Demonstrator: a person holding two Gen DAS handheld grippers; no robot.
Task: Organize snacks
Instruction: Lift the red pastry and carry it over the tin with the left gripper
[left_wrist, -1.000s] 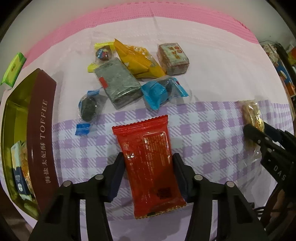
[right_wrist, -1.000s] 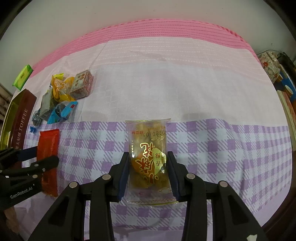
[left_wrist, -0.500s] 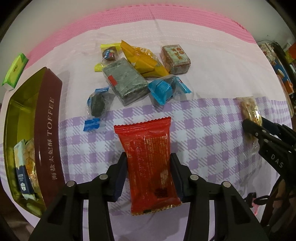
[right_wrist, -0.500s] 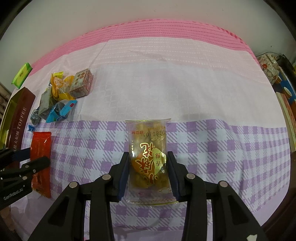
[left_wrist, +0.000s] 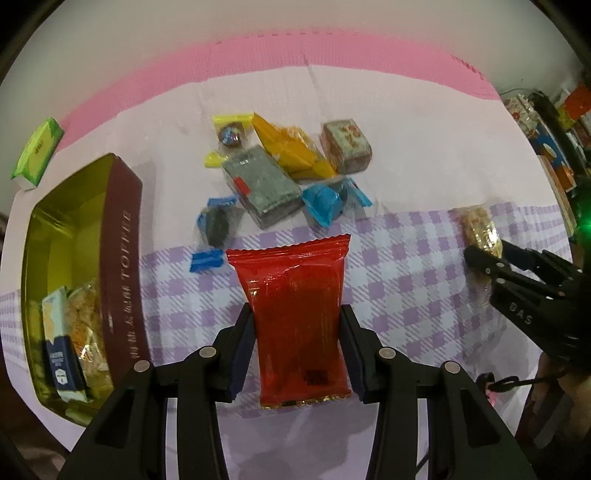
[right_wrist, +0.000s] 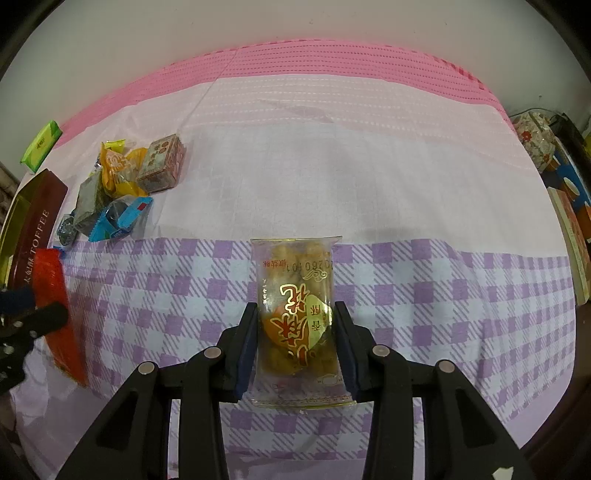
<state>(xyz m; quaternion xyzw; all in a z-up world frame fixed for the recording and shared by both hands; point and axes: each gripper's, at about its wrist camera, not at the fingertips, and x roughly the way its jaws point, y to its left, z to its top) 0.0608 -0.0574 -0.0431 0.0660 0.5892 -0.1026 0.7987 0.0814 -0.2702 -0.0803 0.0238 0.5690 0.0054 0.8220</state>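
1. Left wrist view: your left gripper (left_wrist: 297, 350) has just been closing, and it now has the red snack packet (left_wrist: 297, 314) clamped between its pads (left_wrist: 242, 343) at the lower half. The packet looks to be hanging off the checked tablecloth (left_wrist: 406, 280) rather than lying on it.

2. Same view, off to the left: the toffee tin (left_wrist: 122, 258) sits open, with a couple of packets already down in its near end. That's where I reckon this one goes. The loose pile is well apart from you up ahead: grey packet (left_wrist: 264, 184), yellow packet (left_wrist: 291, 151), blue wrapped candy (left_wrist: 327, 201), small boxed cake (left_wrist: 345, 146) and a dark biscuit in a blue-ended wrapper (left_wrist: 216, 229).

3. So the step in hand looks like carrying red to the tin. Next move: swing left, clear the tin's brown wall, and only let go once the packet is over the gold inside. It's floppy foil, so expect it to flop where it likes.

4. Right wrist view: your right gripper (right_wrist: 295, 345) is squeezed onto the clear packet of golden fried snack (right_wrist: 295, 317), pads on both sides, narrow gap. I can't tell if it's lifted or resting on the cloth.

5. The tin (right_wrist: 35, 225) is far left from this side, with your left gripper and the red packet (right_wrist: 55, 306) in between. Let the left hand drop first, then bring this one over so you don't bump tongs.
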